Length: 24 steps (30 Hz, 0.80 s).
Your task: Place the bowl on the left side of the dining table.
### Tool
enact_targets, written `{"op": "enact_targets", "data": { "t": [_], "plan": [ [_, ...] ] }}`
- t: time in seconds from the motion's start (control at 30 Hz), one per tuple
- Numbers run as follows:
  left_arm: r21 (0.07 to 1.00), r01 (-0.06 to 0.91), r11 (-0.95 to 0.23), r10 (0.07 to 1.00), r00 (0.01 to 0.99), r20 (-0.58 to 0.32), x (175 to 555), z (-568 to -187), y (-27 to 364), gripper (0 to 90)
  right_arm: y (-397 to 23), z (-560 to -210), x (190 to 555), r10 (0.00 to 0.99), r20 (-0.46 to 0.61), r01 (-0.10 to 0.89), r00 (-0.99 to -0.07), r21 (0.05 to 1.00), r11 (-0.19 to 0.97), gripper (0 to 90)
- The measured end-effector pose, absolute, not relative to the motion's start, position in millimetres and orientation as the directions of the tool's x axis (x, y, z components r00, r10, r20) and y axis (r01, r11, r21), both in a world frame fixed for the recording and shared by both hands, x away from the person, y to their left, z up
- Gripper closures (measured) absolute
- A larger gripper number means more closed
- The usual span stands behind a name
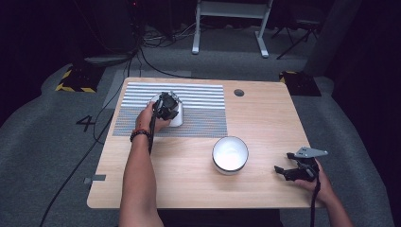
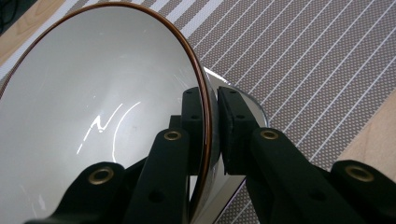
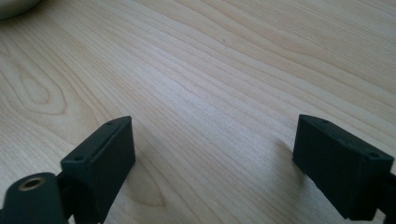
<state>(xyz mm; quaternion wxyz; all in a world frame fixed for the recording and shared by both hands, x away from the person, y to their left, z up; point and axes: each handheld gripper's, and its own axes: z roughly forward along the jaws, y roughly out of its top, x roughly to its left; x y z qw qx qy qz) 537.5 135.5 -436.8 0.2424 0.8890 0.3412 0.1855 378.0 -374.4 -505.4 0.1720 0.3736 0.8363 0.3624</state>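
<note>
A white bowl with a brown rim (image 2: 93, 102) sits on the striped grey placemat (image 1: 198, 106) at the table's back left. My left gripper (image 1: 165, 106) is shut on that bowl's rim, one jaw inside the wall and one outside, as the left gripper view shows (image 2: 211, 126). A second white bowl (image 1: 230, 154) stands on the bare wood near the table's middle. My right gripper (image 1: 282, 171) rests open low over the wood at the front right, well right of that bowl; in the right gripper view (image 3: 215, 154) nothing lies between its jaws.
The wooden table (image 1: 265, 118) has a round cable hole (image 1: 239, 92) at the back. Cables (image 1: 101, 118) trail off the left side onto the grey carpet. A white desk frame (image 1: 229, 26) stands behind the table.
</note>
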Motion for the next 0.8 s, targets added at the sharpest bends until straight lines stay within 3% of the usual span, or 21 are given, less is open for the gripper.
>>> {"op": "enact_targets", "data": {
  "t": [0.47, 0.8],
  "plan": [
    [0.543, 0.527, -0.654, 0.712, 0.672, 0.206, 540, -453, 135, 81.4, -374, -505, 378, 0.75, -0.017, 0.5, -0.662, 0.735, 0.458, 13.1],
    [0.56, 0.539, -0.63, 0.727, 0.662, 0.181, 538, -460, 134, 81.6, -375, -505, 378, 0.75, -0.018, 0.5, -0.662, 0.735, 0.459, 13.1]
  ]
}}
